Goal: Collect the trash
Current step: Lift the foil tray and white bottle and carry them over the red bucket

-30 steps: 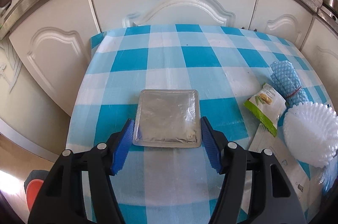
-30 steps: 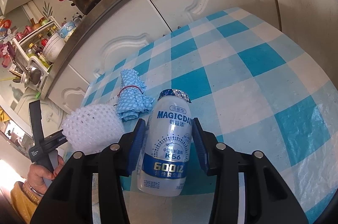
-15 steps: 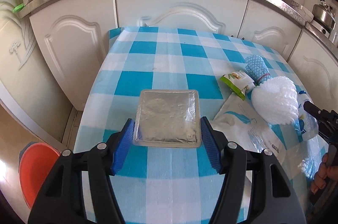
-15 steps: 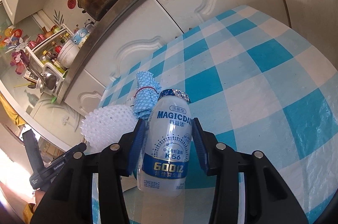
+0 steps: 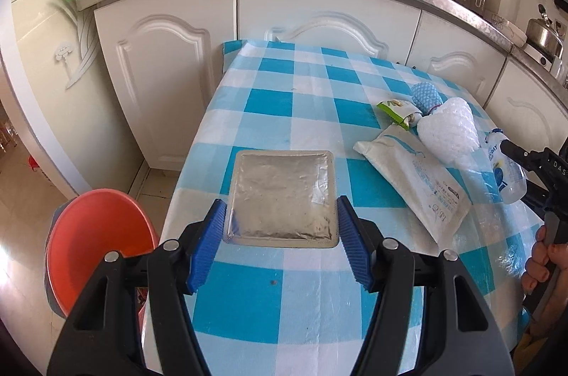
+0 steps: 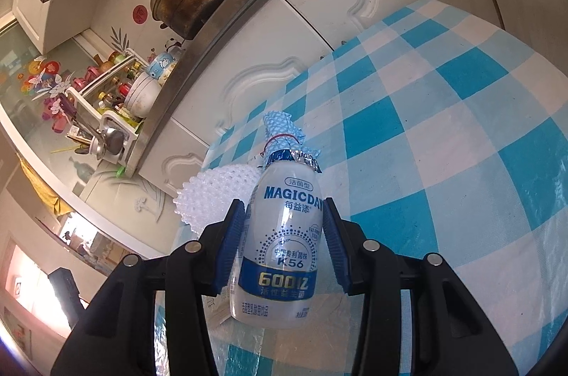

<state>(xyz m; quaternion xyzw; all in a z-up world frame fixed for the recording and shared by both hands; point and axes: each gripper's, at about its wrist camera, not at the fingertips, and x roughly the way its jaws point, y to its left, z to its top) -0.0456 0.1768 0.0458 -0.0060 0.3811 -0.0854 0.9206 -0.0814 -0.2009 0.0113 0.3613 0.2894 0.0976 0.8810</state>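
Observation:
A flat silver foil pouch [image 5: 280, 191] sits between the blue pads of my left gripper [image 5: 280, 209], which is shut on its two side edges and holds it above the blue-and-white checked table [image 5: 284, 85]. My right gripper [image 6: 284, 209] is shut on a white MAGICDAY drink bottle [image 6: 284, 252] with a foil cap, held over the table's right part. The left wrist view also shows that bottle [image 5: 506, 173] at its right edge, with a person's hand [image 5: 543, 255] below it.
An orange basin [image 5: 96, 241] stands on the floor left of the table. On the table's right lie a white wipes pack [image 5: 415, 177], a white foam net [image 5: 447, 131], a green snack wrapper [image 5: 397, 108] and a rolled blue cloth [image 5: 426, 94]. White cabinets stand behind.
The left gripper has drawn back and to the left with the pouch still in it, bringing the orange basin into view. The right gripper has tilted upward a little, bottle still held.

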